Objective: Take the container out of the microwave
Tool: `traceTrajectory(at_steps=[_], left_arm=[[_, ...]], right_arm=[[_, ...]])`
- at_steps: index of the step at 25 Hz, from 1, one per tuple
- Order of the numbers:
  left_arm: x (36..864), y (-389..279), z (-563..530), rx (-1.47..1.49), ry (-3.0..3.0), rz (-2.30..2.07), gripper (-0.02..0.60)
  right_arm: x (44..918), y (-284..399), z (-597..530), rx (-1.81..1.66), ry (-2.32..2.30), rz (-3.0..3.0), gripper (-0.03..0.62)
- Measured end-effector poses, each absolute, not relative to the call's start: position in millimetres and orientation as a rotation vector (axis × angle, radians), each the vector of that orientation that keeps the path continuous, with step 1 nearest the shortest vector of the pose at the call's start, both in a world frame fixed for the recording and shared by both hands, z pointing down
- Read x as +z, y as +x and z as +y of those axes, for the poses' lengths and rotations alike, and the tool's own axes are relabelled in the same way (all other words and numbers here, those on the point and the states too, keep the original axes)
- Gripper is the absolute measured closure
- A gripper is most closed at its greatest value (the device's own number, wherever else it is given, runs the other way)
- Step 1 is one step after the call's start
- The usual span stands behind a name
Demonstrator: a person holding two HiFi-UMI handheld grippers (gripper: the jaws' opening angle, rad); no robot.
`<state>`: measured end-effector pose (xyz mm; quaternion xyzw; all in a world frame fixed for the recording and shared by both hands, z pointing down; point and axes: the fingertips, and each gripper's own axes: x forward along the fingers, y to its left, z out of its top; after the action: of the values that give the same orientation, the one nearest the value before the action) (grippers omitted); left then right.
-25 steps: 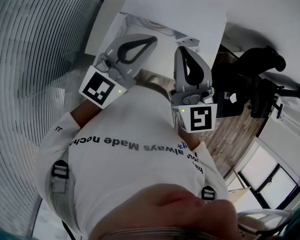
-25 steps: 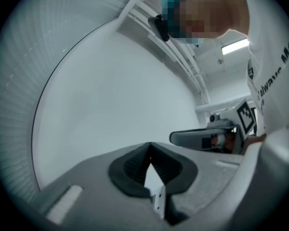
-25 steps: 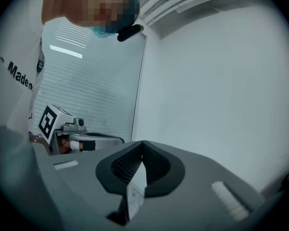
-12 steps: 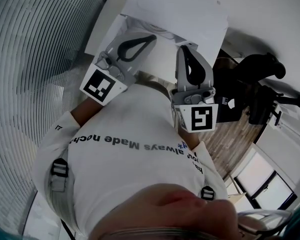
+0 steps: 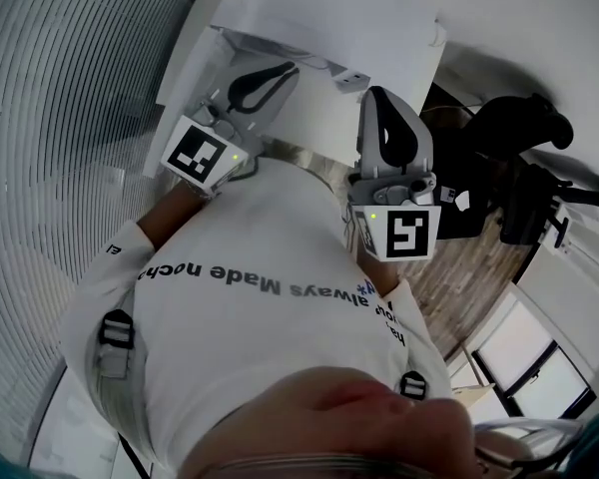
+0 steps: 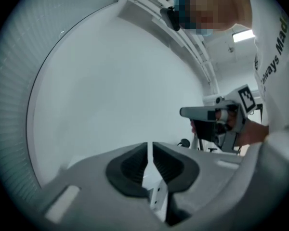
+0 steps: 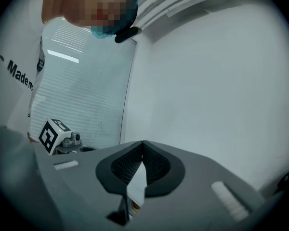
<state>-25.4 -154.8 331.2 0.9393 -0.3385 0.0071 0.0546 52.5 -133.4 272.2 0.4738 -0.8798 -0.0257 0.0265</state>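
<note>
Plainly, we have not reached the task's thing yet. No container shows in any view, and we judge it sits inside the white box-shaped appliance (image 5: 329,13) at twelve o'clock in the head view, likely the microwave. Our left gripper (image 6: 150,147), at eleven o'clock from the chest, has its jaws just opening to a narrow slit with nothing between them. Our right gripper (image 7: 142,144), at one o'clock, has its jaws closed tip to tip on nothing. Both face a blank white wall. If we reach in like this, we risk shoving or tipping the container, since jaws this narrow would strike it instead of straddling it.
</note>
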Motion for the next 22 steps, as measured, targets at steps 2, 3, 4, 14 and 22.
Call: traceTrajectory(at_steps=[2,3,4,14,22], left_arm=[[350.7,-22.8,-156.1,0.081,2.846,-1.033,0.546],[362.2,-22.0,-157.4,0.116,2.838,-1.036,0.546],[374.7,-21.6,-159.2,0.152,2.828,-1.041,0.546],[520.9,-37.8,-198.3,0.413,2.645,-1.131,0.537],[604.8,-62.1,-240.7,0.426,2.417,-1.194,0.522]], right_arm=[[272.3,60.8,-135.3,-0.069,1.461,-2.723,0.592],[272.7,64.0,-136.5,-0.062,1.459,-2.725,0.592],[273.6,66.9,-137.6,-0.056,1.458,-2.726,0.592],[277.7,76.6,-143.5,-0.052,1.442,-2.739,0.592],[277.6,73.7,-142.7,-0.060,1.440,-2.720,0.592]])
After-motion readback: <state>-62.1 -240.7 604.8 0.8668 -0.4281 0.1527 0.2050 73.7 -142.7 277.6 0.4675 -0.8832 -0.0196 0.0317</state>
